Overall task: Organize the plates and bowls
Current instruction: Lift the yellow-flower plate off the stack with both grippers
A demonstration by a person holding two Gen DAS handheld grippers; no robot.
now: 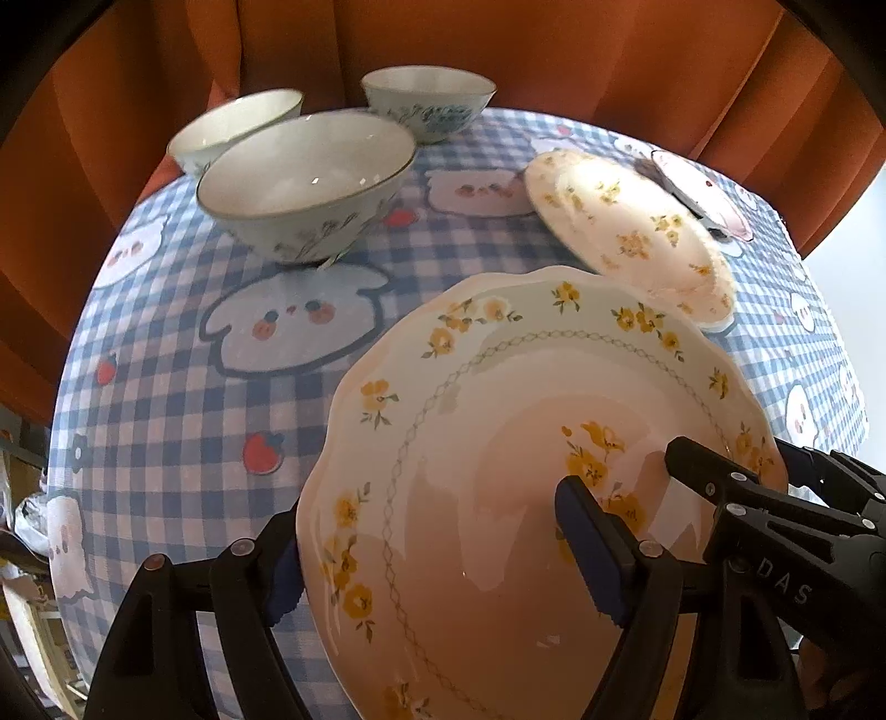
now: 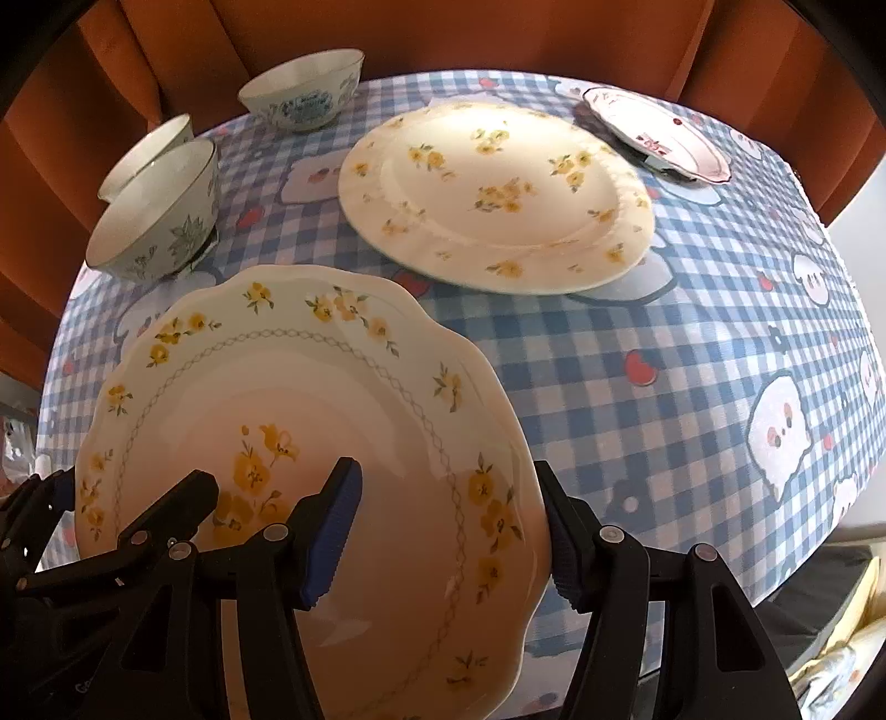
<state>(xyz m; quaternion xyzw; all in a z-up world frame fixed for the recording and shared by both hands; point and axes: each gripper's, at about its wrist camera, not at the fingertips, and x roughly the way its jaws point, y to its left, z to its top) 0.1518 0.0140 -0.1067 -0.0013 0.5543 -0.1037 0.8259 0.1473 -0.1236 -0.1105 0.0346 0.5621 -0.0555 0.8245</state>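
A scalloped yellow-flowered plate (image 1: pixel 498 443) is held between both grippers, raised above the table. My left gripper (image 1: pixel 437 559) is shut on its left rim; my right gripper (image 2: pixel 448 531) is shut on its right rim (image 2: pixel 498 454). A larger round yellow-flowered plate (image 2: pixel 498 199) lies on the table beyond and also shows in the left wrist view (image 1: pixel 626 227). A pink-rimmed plate (image 2: pixel 659 133) lies at the far right. Three bowls stand at the far left: the nearest (image 1: pixel 304 183), one behind it (image 1: pixel 232 127), one with a blue pattern (image 1: pixel 429 99).
The round table carries a blue checked cloth (image 2: pixel 664 354) with cartoon figures. Orange curtains (image 1: pixel 554 50) hang close behind it. The table's edge falls away at the right and left, with clutter below (image 2: pixel 841 659).
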